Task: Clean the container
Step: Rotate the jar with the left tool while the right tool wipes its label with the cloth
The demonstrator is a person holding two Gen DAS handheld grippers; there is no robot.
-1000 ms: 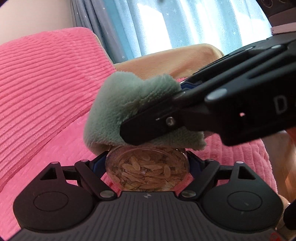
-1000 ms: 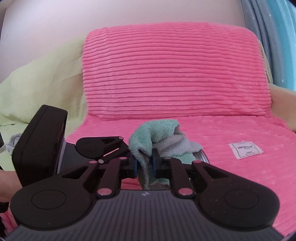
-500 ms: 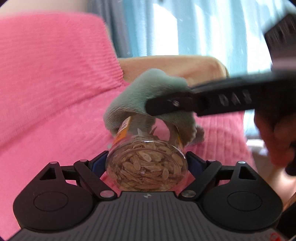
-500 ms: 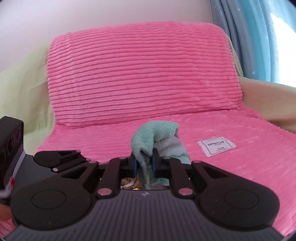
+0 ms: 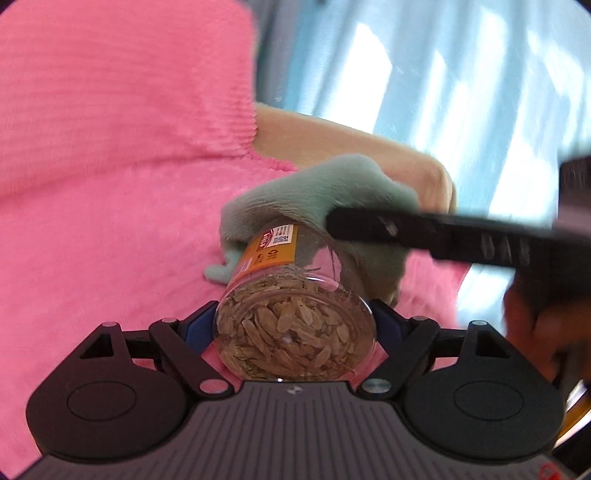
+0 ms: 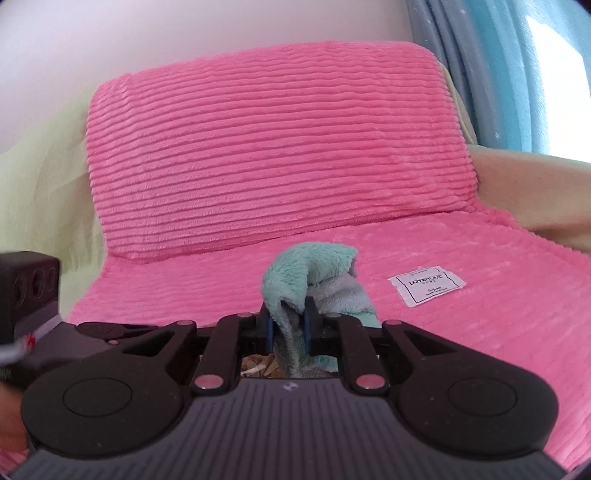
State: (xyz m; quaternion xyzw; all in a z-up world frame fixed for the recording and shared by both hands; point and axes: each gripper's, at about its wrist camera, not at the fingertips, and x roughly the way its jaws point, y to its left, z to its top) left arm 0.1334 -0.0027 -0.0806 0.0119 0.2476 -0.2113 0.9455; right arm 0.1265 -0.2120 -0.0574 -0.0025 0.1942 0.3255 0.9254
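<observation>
Pink ribbed sofa cover (image 6: 280, 155) fills the background; the left hand-held gripper (image 5: 295, 325) clamps a seed-filled jar (image 5: 295, 332) while the right hand-held gripper (image 6: 288, 325), pinching a green cloth (image 6: 306, 273), presses it against the jar's upper side.

I'm looking at a home living room: soft armchair (image 6: 524, 192) draped in a pink ribbed plush cover (image 6: 277, 155) with a white sewn "LOVEHOME" label (image 6: 426, 290), light blue sheer curtains (image 6: 517, 74) over a bright window far right, plain white wall (image 6: 184, 33) behind.
</observation>
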